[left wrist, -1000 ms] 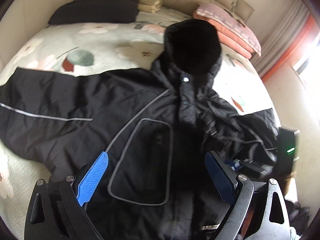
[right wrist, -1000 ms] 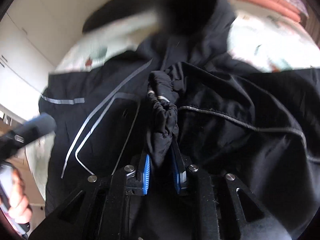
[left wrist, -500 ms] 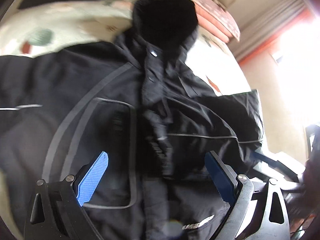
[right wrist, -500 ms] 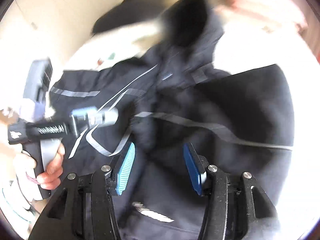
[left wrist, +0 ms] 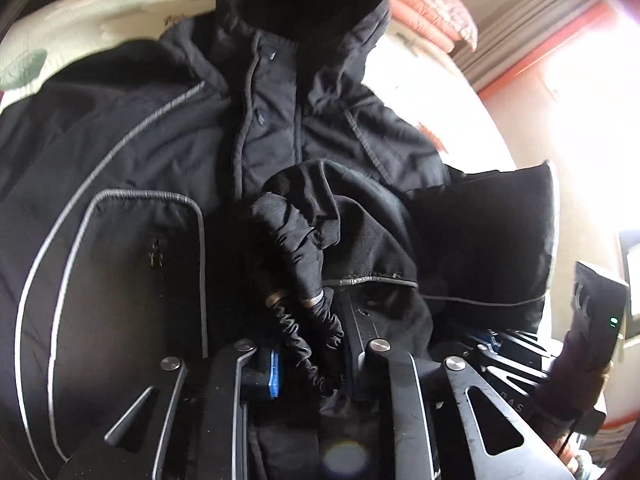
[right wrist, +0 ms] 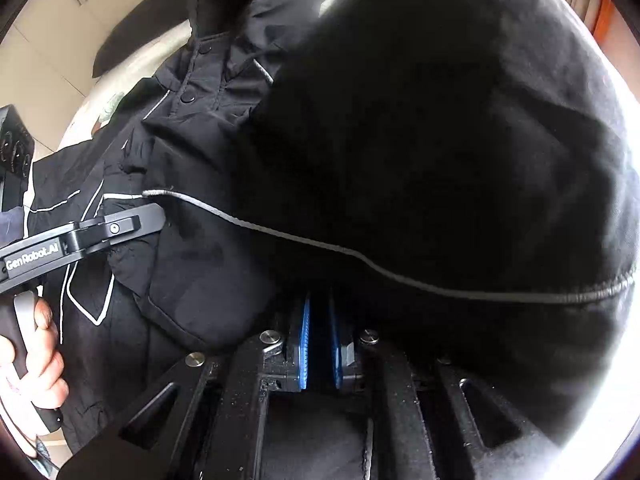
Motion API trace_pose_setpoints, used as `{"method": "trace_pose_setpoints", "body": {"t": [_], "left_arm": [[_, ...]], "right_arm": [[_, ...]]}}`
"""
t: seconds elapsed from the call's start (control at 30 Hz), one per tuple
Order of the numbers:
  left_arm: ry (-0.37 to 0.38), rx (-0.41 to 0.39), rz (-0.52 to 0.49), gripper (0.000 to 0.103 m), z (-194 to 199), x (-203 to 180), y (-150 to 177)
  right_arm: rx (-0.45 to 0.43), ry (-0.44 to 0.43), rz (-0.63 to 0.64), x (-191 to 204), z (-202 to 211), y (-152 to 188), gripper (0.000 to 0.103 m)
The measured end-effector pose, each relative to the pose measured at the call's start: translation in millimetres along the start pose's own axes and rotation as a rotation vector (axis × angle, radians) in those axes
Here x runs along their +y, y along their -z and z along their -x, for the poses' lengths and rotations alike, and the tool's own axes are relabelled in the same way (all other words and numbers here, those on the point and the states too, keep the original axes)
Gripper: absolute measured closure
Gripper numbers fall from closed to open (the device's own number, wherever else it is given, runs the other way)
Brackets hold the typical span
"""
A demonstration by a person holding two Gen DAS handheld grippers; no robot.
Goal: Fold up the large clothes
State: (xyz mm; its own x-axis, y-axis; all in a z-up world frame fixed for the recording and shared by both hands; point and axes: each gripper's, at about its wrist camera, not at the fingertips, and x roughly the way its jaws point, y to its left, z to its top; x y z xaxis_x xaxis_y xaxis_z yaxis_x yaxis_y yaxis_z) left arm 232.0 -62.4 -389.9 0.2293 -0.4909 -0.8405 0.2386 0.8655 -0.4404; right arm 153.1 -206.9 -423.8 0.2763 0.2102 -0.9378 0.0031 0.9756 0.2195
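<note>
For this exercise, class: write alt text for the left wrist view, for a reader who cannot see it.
The left gripper is shut on the elastic cuff of a black hooded jacket with grey piping, spread over a floral bedspread. Pink pillows lie beyond.

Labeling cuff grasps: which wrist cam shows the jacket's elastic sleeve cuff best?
Left wrist view. The sleeve cuff sits centre frame, gathered elastic clearly visible, pinched in the left gripper. In the right wrist view the cuff is not visible; only the jacket body and the left gripper from the side.
</note>
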Motion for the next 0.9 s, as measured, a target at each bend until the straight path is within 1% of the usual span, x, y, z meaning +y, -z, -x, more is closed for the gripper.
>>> {"method": "trace_pose_setpoints", "body": {"t": [0.1,0.17,0.23,0.27,0.33,0.4,0.43,0.5,0.53,0.57,0.6,0.63,0.67,0.7,0.73,0.77,0.8,0.9], "left_arm": [[0.019,-0.049,-0.012,0.083,24,-5,-6],[0.027,-0.1,-0.022,0.083,47,-6,-15],[0.022,-0.165,-0.027,0.083,79,1,-25],[0.017,-0.187,-0.028,0.083,91,6,-28],[-0.019,-0.22,-0.026,0.083,116,25,-34],[-0.078,-0.233,-0.011,0.083,133,50,-36],[-0.11,-0.234,0.009,0.083,138,66,-36],[-0.145,-0.217,0.065,0.083,142,103,-33],[-0.157,-0.2,0.076,0.082,139,116,-30],[-0.176,-0.163,0.087,0.079,129,131,-26],[-0.193,-0.121,0.097,0.078,120,145,-21],[-0.211,-0.08,0.106,0.073,107,156,-16],[-0.219,-0.049,0.115,0.07,95,168,-8],[-0.199,-0.039,0.122,0.07,94,175,-1],[-0.166,-0.047,0.131,0.07,94,180,5],[-0.155,-0.055,0.134,0.069,96,182,9],[-0.152,-0.055,0.137,0.068,99,184,10],[-0.169,-0.076,0.129,0.058,122,186,14]], "right_arm": [[0.014,-0.026,0.003,6,13,-3,0.088],[-0.008,-0.063,0.012,14,33,-3,0.081],[-0.062,-0.09,0.029,29,60,-6,0.073],[-0.088,-0.102,0.039,35,74,-6,0.065],[-0.145,-0.099,0.057,47,95,-8,0.058],[-0.177,-0.056,0.066,51,105,-6,0.052],[-0.189,-0.022,0.063,52,103,-8,0.049],[-0.169,0.059,0.032,46,87,-13,0.048],[-0.15,0.089,0.011,44,72,-16,0.048],[-0.131,0.121,-0.013,38,56,-18,0.048],[-0.109,0.167,-0.037,31,37,-19,0.048],[-0.077,0.197,-0.059,23,19,-19,0.048],[-0.023,0.216,-0.081,15,-4,-18,0.048],[0.019,0.225,-0.083,7,-19,-16,0.047],[-0.007,0.242,-0.058,11,-23,-14,0.043],[-0.018,0.269,-0.029,16,-23,-14,0.043],[-0.01,0.291,-0.013,21,-23,-14,0.043],[0.032,0.301,-0.03,26,-14,-18,0.044]]}}
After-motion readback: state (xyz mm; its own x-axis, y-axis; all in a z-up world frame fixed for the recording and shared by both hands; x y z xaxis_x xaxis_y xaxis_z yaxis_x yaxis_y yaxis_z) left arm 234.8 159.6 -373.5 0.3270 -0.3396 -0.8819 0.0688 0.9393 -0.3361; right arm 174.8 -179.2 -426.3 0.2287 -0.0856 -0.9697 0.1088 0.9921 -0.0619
